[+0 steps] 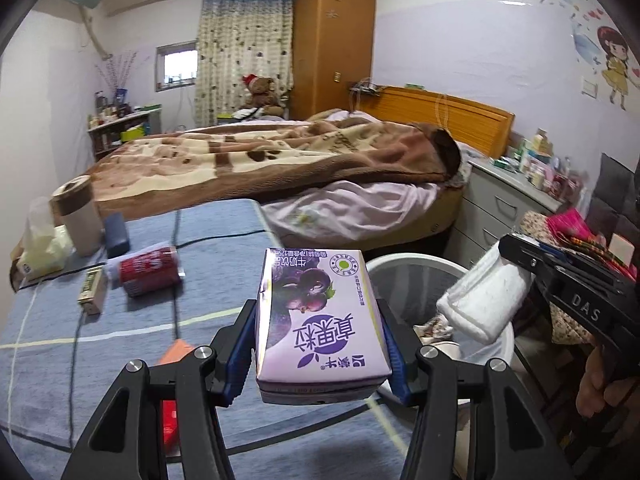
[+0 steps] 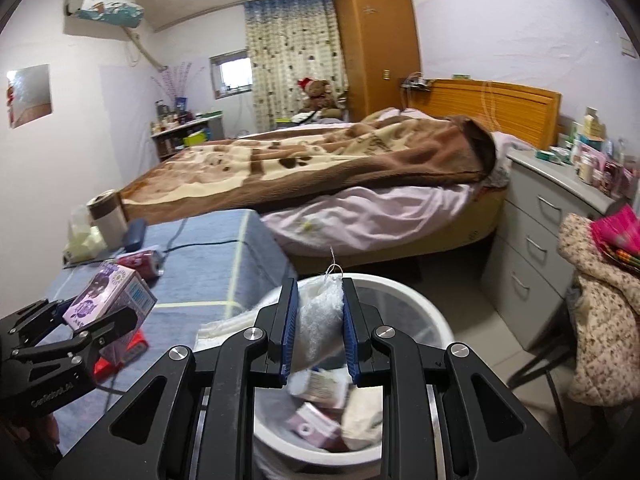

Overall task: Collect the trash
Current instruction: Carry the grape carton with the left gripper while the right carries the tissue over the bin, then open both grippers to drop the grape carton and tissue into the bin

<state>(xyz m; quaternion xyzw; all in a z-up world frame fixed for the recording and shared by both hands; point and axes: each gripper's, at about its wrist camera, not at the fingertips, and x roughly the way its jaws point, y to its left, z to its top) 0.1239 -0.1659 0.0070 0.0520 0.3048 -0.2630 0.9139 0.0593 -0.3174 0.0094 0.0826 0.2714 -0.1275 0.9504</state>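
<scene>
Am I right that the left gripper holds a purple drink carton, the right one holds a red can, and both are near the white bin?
Not quite. The right gripper is shut on a white cloth, as the right wrist view shows. The red can lies untouched on the blue table. The rest holds: the left gripper grips the purple drink carton, near the white bin.

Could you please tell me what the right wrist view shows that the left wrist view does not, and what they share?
Only the right wrist view looks down into the white bin, showing cartons already inside, plus the wall air conditioner. Only the left wrist view shows the small box beside the red can. Both show the left gripper shut on the purple milk carton and the right gripper shut on the white cloth.
</scene>
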